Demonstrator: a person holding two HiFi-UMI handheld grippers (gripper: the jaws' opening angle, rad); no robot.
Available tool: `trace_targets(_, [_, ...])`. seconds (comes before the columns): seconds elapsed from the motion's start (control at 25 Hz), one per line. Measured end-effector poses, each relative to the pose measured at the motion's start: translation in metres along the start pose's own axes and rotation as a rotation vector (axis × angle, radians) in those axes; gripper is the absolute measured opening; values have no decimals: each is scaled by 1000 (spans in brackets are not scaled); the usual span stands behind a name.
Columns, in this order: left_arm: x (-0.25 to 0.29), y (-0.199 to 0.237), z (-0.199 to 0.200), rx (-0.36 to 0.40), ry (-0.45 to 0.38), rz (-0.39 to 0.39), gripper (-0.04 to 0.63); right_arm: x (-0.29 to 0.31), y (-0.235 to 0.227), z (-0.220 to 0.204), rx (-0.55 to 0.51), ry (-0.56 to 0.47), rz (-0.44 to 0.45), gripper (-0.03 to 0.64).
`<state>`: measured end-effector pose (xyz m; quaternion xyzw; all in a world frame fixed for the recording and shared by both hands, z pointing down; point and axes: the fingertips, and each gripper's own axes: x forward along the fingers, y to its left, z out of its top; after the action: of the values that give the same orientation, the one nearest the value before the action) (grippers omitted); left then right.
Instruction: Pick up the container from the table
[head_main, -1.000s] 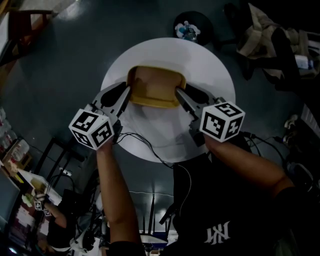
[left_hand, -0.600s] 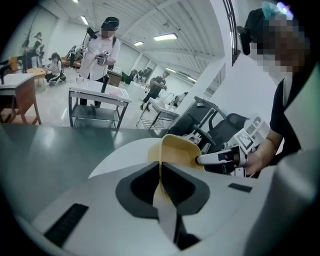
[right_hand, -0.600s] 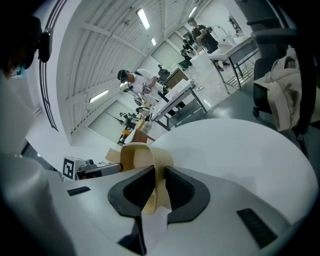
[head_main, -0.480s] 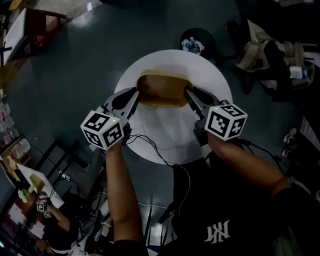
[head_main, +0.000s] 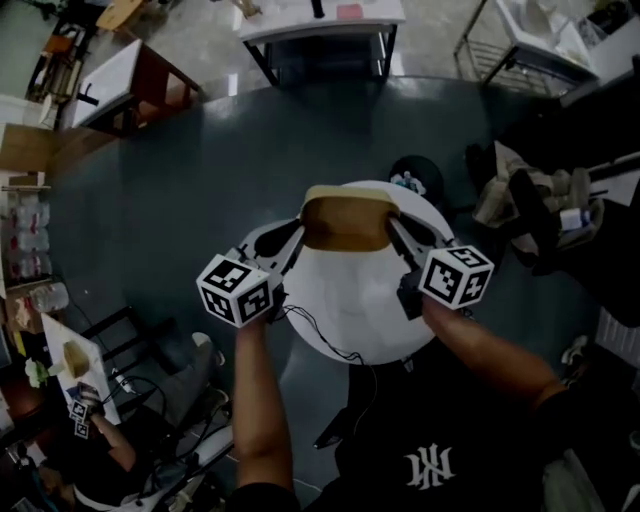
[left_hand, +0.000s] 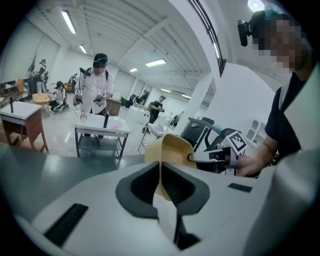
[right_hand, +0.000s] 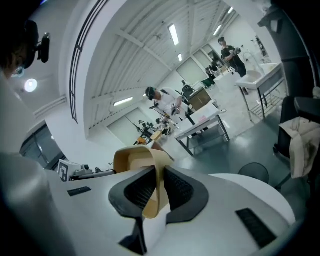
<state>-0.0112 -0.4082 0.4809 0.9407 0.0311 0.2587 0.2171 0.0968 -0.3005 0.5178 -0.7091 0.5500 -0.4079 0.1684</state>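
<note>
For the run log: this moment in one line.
left gripper: just closed on container | right gripper: just closed on container | container: lifted off table

Now higher: left gripper (head_main: 293, 240), right gripper (head_main: 399, 233); jaws just closing onto container (head_main: 345, 222) walls; container lifted off table (head_main: 350, 315), which looks smaller below.

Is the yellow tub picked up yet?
Nearly done. The left tongs and right tongs have just closed onto opposite side walls of the tan container. It looks lifted, hanging in the air above the round white table. Still to do: just keep holding it steady.
</note>
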Motion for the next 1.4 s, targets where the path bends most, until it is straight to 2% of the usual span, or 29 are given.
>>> trace_targets(0.12, [-32,-11,28,46,-67,17,18,-8,39,22,-76,-37,45,74])
trace_targets(0.32, [-73,-30,67,112,-185,25,18,-27,101,68,-259,-132,99,74])
trace_targets(0.52, [-100,-61,90,157,-256,14,18,-65,144,93,-386,-198,121,74])
trace_targets(0.76, [-131,-110,118,221,-386,34,17,-114,187,124,-536,-289,185,74])
trace_targets(0.96, [-148,-163,137,284,-467,89,17,-163,209,145,-644,-357,269,74])
trace_targets(1.16, [-159,-226,149,335,-483,149,17,-215,212,159,-670,-389,348,74])
trace_targets(1.4, [-152,-291,147,394,-515,161,17,-281,209,173,-734,-454,392,71])
